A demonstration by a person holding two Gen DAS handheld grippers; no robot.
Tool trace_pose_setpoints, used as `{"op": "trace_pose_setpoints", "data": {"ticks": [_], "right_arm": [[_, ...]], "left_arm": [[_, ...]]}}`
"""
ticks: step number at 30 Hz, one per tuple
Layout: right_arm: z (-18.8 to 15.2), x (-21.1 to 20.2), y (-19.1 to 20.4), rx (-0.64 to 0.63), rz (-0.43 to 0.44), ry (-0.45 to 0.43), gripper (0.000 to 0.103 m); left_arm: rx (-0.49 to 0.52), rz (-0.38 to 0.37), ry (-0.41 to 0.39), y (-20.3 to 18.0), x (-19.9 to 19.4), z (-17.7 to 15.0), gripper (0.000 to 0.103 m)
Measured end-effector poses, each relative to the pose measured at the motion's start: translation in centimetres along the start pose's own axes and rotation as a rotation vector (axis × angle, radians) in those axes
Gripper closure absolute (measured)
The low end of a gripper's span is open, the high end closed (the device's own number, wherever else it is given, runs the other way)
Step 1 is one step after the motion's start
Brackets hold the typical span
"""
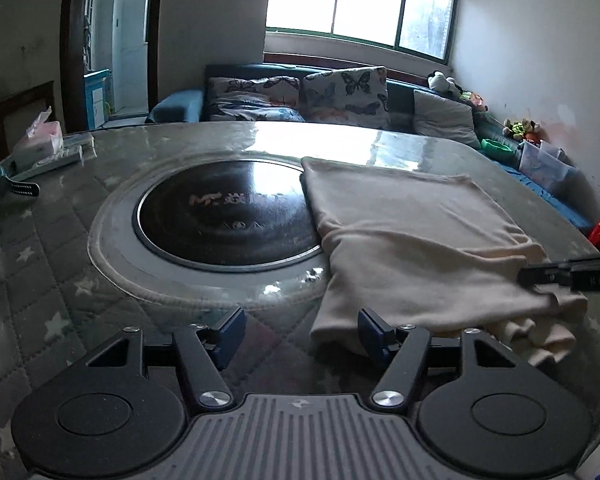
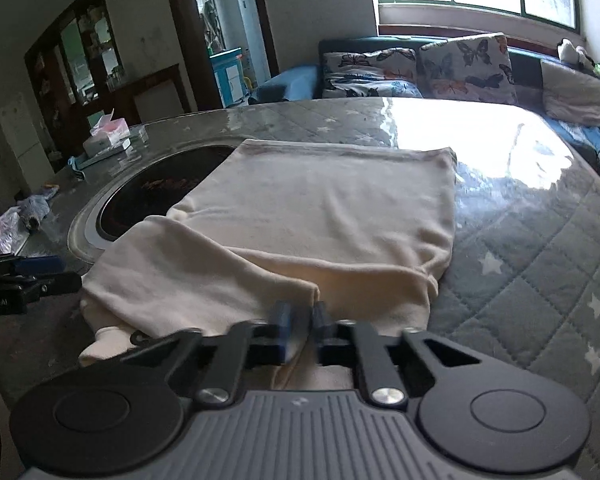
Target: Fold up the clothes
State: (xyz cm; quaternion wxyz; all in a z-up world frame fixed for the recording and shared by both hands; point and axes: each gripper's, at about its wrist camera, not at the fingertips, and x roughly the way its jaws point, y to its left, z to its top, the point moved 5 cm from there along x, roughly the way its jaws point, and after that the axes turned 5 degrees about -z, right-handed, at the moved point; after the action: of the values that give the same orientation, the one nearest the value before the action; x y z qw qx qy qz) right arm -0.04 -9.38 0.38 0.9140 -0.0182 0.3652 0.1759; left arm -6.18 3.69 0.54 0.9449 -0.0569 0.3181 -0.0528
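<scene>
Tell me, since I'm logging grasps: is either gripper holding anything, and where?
The right gripper is shut on the cream garment at its near folded edge. The left gripper holds nothing, jaws open.

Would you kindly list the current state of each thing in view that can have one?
Cream garment: partly folded, lying flat on the table, partly over the black disc.
Right gripper: shut on the garment's near edge.
Left gripper: open, nothing between its jaws, at the garment's near left corner.
Tissue box: open, tissue sticking out.
Table: quilted cover under glossy clear sheet.
</scene>
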Motion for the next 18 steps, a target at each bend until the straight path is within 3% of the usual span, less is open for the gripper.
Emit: {"op": "trace_pose_setpoints", "data": {"ticks": [12,18], "right_arm": [[5.4,-5.4,2.2,-0.165,-0.07,-0.165,0.101],[7.2,-7.3,1.6,-0.178,-0.114,-0.219,0.102]], "left_arm": [[0.073,0.005,-0.016,-1.2,1.3,-0.5,0.036],[0.112,0.006,-0.026,-1.6,1.3,-0.6,0.037]]}}
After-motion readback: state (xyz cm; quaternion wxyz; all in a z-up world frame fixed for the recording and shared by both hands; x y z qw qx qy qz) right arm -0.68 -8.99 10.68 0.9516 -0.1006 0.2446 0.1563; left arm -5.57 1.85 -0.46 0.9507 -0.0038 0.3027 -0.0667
